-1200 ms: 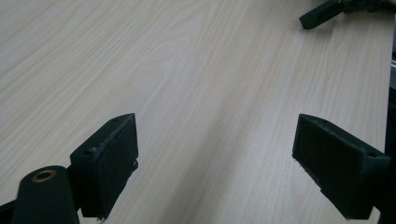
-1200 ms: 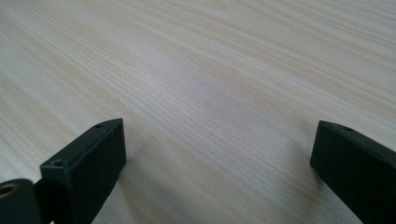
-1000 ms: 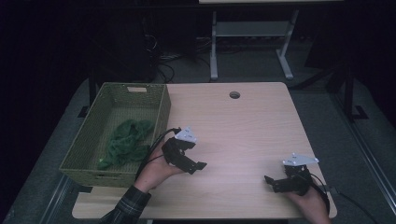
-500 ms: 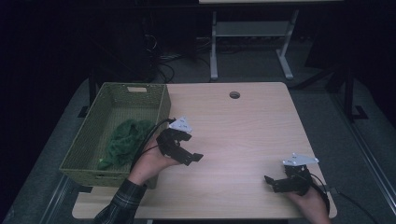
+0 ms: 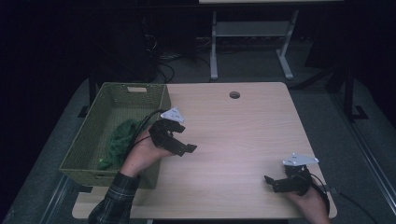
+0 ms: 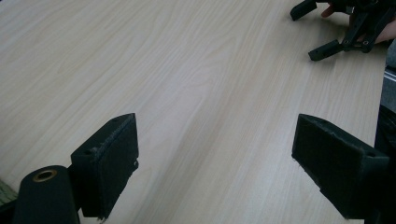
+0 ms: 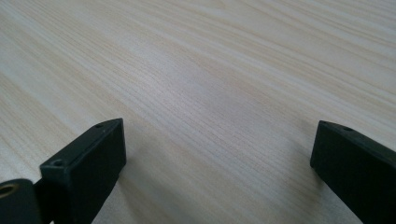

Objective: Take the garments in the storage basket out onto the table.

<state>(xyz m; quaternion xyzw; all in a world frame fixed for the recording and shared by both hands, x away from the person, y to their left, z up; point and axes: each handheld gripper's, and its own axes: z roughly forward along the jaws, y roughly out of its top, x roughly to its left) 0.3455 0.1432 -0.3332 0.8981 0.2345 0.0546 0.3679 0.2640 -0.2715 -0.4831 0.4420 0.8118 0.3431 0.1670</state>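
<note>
A green woven basket (image 5: 88, 140) stands at the table's left side with a crumpled green cloth (image 5: 122, 140) inside it. My left gripper (image 5: 180, 143) hovers over the table just right of the basket, open, with nothing between its jaws (image 6: 210, 172). Down at the front right corner my right gripper (image 5: 272, 183) rests low over the wood, open and holding nothing (image 7: 217, 163). The left gripper view also takes in the right gripper (image 6: 345, 28) far off at the upper right.
The light wooden table (image 5: 233, 135) has a round cable hole (image 5: 234, 94) near its far edge. Behind the table stands a metal frame (image 5: 247, 42) on a dark floor with cables.
My left gripper has moved away from the front edge, up and slightly right, alongside the basket's right wall. The right gripper has stayed in place.
</note>
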